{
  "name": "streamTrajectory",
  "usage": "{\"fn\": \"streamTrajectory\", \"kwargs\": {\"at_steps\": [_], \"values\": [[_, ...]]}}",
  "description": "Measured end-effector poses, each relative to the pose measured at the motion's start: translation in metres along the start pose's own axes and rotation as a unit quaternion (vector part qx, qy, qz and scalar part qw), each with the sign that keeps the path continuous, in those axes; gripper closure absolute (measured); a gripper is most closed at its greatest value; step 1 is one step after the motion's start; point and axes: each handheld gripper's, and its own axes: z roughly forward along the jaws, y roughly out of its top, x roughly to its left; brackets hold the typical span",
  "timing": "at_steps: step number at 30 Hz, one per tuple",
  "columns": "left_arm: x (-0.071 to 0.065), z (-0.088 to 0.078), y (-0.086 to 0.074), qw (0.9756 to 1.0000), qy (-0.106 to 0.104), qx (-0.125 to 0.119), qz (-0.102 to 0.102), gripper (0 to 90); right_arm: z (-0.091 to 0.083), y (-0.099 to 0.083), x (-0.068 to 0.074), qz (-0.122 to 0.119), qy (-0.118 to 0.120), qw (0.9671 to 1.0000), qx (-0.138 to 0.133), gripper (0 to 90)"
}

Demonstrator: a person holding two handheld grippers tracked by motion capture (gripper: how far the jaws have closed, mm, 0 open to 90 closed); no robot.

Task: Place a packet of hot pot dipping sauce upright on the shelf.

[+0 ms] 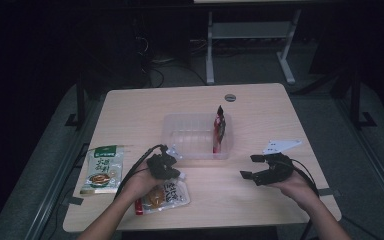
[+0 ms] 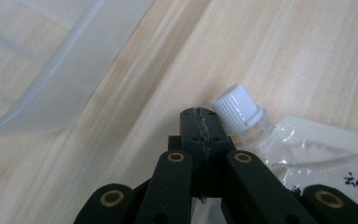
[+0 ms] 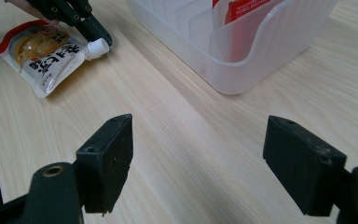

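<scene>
A spouted pouch point(image 1: 164, 196) with an orange-brown picture lies flat near the table's front edge. Its white screw cap point(image 2: 235, 106) sits just right of my left gripper's point(image 2: 199, 115) tip. That gripper point(image 1: 172, 171) is shut with nothing between its jaws, low over the wood beside the spout. A clear plastic bin point(image 1: 192, 136) stands mid-table with a red packet point(image 1: 219, 130) upright at its right end. My right gripper point(image 3: 198, 156) is open and holds nothing, hovering in front of the bin point(image 3: 242, 56); in the high view this gripper point(image 1: 251, 166) is at the right. Its view also takes in the pouch point(image 3: 39, 53) and the left gripper point(image 3: 81, 21).
A green-topped food packet point(image 1: 101, 169) lies at the table's left edge. A round grey grommet point(image 1: 230, 97) sits at the far edge. Bare wood stretches between the two grippers. Dark floor and desk legs lie beyond the table.
</scene>
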Motion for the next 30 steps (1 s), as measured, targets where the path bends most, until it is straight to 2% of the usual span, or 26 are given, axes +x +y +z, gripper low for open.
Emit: {"fn": "streamTrajectory", "kwargs": {"at_steps": [3, 6, 11, 16, 21, 24, 28, 30], "values": [[0.000, -0.010, -0.004, 0.9999, 0.002, -0.013, -0.006, 89.9, 0.000, 0.000, 0.000, -0.004, -0.001, 1.0000, -0.002, 23.9], [0.001, -0.030, -0.016, 0.9994, 0.012, -0.028, -0.017, 89.9, -0.001, 0.000, 0.000, -0.006, -0.001, 1.0000, -0.003, 23.8], [0.003, -0.056, -0.051, 0.9980, 0.029, -0.033, -0.046, 89.9, 0.000, -0.001, 0.000, -0.009, -0.001, 1.0000, -0.002, 23.8], [-0.003, -0.077, -0.086, 0.9950, 0.045, -0.042, -0.079, 89.9, 0.000, 0.001, 0.003, -0.008, 0.000, 1.0000, -0.002, 23.8], [-0.008, -0.087, -0.119, 0.9911, 0.055, -0.037, -0.115, 90.0, 0.001, 0.001, 0.004, -0.008, 0.000, 1.0000, 0.000, 23.8], [-0.011, -0.088, -0.133, 0.9905, 0.053, -0.024, -0.124, 89.9, 0.001, 0.001, 0.004, -0.008, -0.002, 1.0000, -0.001, 23.9], [-0.015, -0.085, -0.142, 0.9900, 0.042, -0.008, -0.135, 90.0, 0.001, 0.000, 0.002, -0.011, -0.004, 0.9999, -0.003, 23.9], [-0.016, -0.082, -0.141, 0.9907, 0.037, -0.004, -0.131, 89.9, 0.001, 0.001, 0.002, -0.011, -0.004, 0.9999, -0.003, 24.0]]}}
